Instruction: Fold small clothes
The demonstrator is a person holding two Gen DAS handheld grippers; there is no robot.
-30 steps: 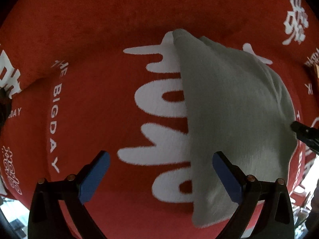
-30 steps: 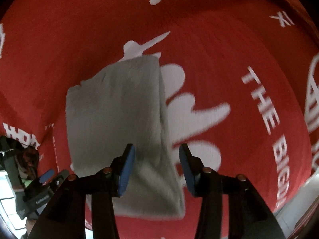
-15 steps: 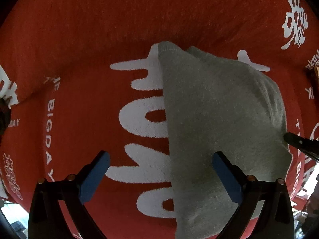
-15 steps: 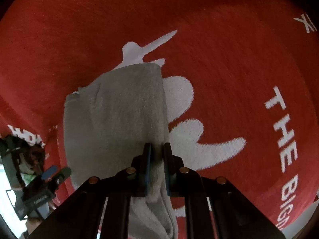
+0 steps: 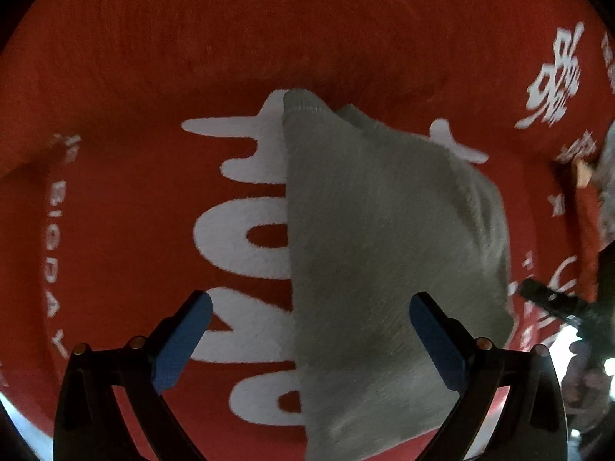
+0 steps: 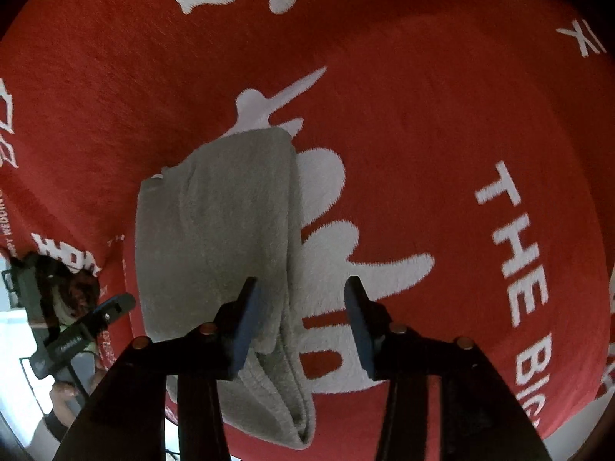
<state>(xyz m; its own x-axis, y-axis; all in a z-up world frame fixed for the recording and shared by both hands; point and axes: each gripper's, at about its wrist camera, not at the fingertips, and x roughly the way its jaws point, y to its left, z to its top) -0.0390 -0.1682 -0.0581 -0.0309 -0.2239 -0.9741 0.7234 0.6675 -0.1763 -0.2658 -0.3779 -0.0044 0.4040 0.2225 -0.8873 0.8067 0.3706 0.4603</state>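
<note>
Garment: a small grey garment [image 6: 215, 226], folded into a long strip, lies flat on the red printed blanket [image 6: 442, 123] that covers the surface, over its big white lettering.
Right tongs: the right tongs [image 6: 303, 319] were pinched together on the garment's right-hand folded edge half a second ago; now the jaws are opening. The thick edge lies between them, but the pads no longer press on it.
Left tongs: the left tongs [image 5: 309, 340] stand wide apart and empty, as in both earlier pictures. They hover above the garment's near left edge, one pad over grey cloth, the other over white lettering.
What changed: the right-hand edge has been let go. In the right wrist view it has sagged into a rounded ridge with a layered fold at the near end [image 6: 296, 415].
Meaning for the task: probably this fold has just been laid down and released. The strip looks narrow already, so a crosswise fold, far end to near end, seems the likely remainder.
Risk: the bulky near end may spring apart.
</note>
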